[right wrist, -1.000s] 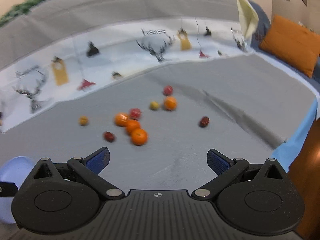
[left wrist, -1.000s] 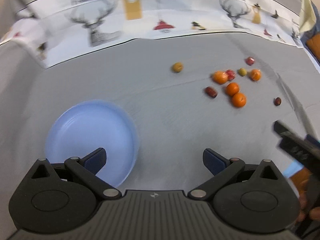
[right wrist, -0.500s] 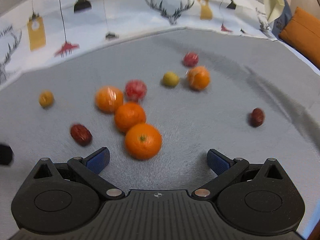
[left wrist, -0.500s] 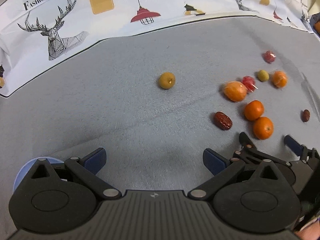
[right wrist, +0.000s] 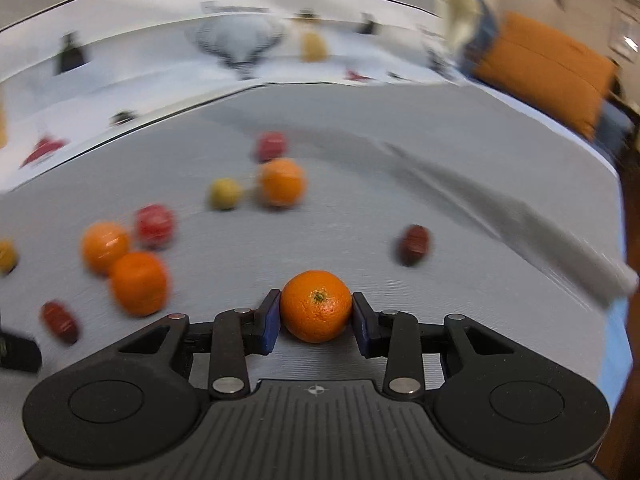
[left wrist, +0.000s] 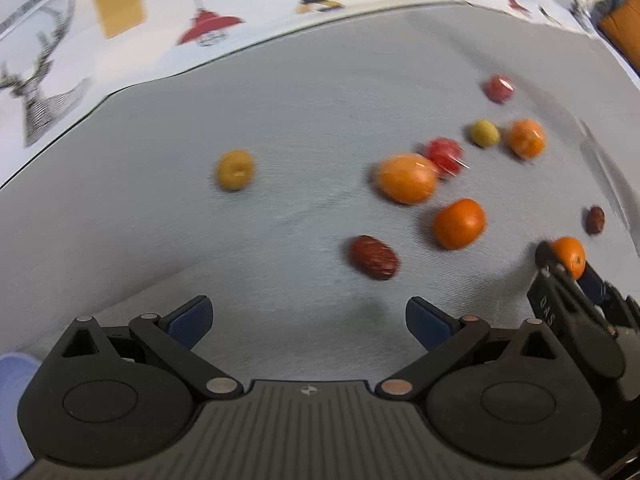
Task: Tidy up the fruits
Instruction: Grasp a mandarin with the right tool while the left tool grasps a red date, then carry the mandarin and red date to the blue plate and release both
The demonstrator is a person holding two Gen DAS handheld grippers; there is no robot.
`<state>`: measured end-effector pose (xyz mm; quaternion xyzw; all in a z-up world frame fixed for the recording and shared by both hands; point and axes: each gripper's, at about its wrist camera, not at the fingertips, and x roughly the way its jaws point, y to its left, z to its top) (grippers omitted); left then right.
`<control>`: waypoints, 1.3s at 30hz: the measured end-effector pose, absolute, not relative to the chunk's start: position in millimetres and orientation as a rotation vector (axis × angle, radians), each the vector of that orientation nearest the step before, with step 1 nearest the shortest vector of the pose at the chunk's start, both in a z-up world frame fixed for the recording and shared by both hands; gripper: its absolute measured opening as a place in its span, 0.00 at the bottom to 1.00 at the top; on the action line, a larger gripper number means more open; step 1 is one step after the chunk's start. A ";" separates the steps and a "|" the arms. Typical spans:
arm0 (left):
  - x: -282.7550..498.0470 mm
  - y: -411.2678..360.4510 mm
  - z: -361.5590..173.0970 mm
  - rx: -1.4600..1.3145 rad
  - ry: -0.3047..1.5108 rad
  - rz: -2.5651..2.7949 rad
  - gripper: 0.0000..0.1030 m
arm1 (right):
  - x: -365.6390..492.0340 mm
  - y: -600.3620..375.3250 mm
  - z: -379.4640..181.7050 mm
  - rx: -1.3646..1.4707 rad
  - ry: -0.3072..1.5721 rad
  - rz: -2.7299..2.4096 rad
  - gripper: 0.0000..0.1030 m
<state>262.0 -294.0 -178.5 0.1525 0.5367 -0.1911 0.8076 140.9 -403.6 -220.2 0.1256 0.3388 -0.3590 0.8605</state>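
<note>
Several fruits lie loose on the grey cloth. My right gripper has its jaws closing, and both blue pads touch the sides of a mandarin that rests on the cloth. The same mandarin and right gripper show at the right edge of the left wrist view. My left gripper is open with nothing between its fingers. A dark red date lies just ahead of it, slightly to the right. Further off are another mandarin, a large orange and a yellow fruit.
A pale blue plate peeks in at the lower left. Red fruits, a small yellow-green fruit, an orange and a second date lie to the right. A printed white cloth borders the back; an orange cushion sits far right.
Both grippers have come down closer to the fruits. The right gripper's jaws went from wide open to closed around the nearest mandarin. The blue plate has slid almost out of the left wrist view.
</note>
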 end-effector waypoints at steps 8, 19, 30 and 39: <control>265.3 -300.8 -195.9 0.321 1.124 -0.467 0.78 | 143.0 -403.2 -224.1 0.249 0.711 -0.760 0.38; 275.7 -321.7 -187.8 0.369 1.065 -0.554 0.34 | 139.9 -399.7 -222.4 0.241 0.696 -0.760 0.37; 176.4 -210.3 -80.7 0.311 0.968 -0.450 0.34 | 40.5 -346.3 -114.9 0.321 0.548 -0.518 0.37; 66.9 -95.1 -25.4 0.187 0.987 -0.345 0.34 | -55.4 -257.5 -48.3 0.267 0.549 -0.242 0.37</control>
